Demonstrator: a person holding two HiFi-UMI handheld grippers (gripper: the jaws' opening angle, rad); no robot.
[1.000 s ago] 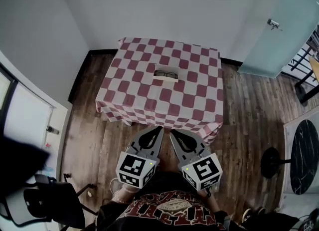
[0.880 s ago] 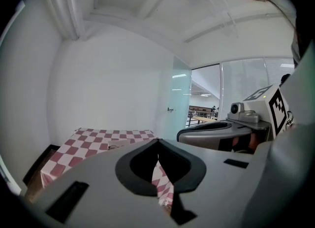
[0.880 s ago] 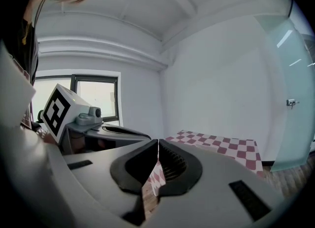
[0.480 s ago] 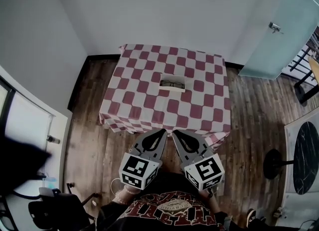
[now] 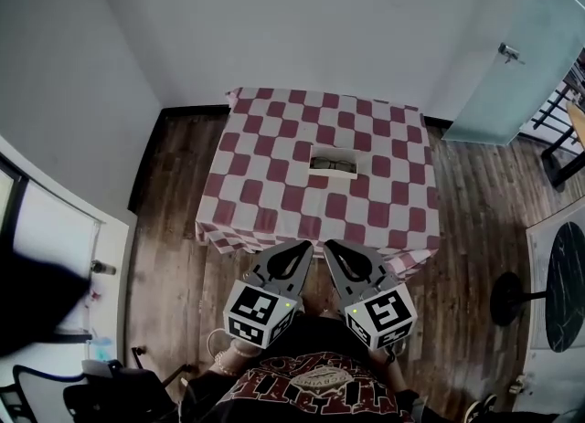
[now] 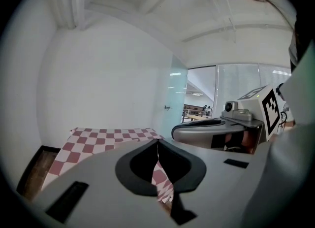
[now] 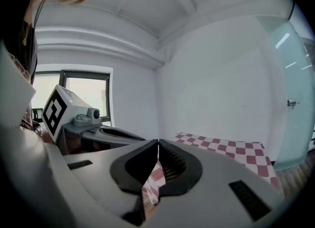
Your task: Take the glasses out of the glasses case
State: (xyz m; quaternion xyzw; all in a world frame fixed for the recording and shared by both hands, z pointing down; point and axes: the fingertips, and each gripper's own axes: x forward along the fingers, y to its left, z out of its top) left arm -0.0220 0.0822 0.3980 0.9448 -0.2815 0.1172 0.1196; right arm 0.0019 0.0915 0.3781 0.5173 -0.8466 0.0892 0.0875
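An open white glasses case [image 5: 333, 163] lies near the middle of the table [image 5: 265, 184], which wears a red-and-white checked cloth. Dark-framed glasses [image 5: 333, 164] rest inside the case. My left gripper [image 5: 305, 246] and right gripper [image 5: 330, 248] hang side by side close to the person's chest, short of the table's near edge and well away from the case. Both are shut with nothing between the jaws. In the left gripper view the checked table [image 6: 98, 141] shows ahead past the shut tips [image 6: 157, 140]; the right gripper view shows the table [image 7: 231, 149] at the right beyond its tips [image 7: 158, 143].
Wooden floor [image 5: 169, 220] surrounds the table. A white wall runs behind it, a frosted glass door [image 5: 521, 56] stands at the right, and a round dark table [image 5: 567, 284] sits at the far right. A black chair [image 5: 110, 398] is at the lower left.
The view has drifted so the table and case sit lower and further right in the picture, nearer the grippers. Both grippers remain shut and held together.
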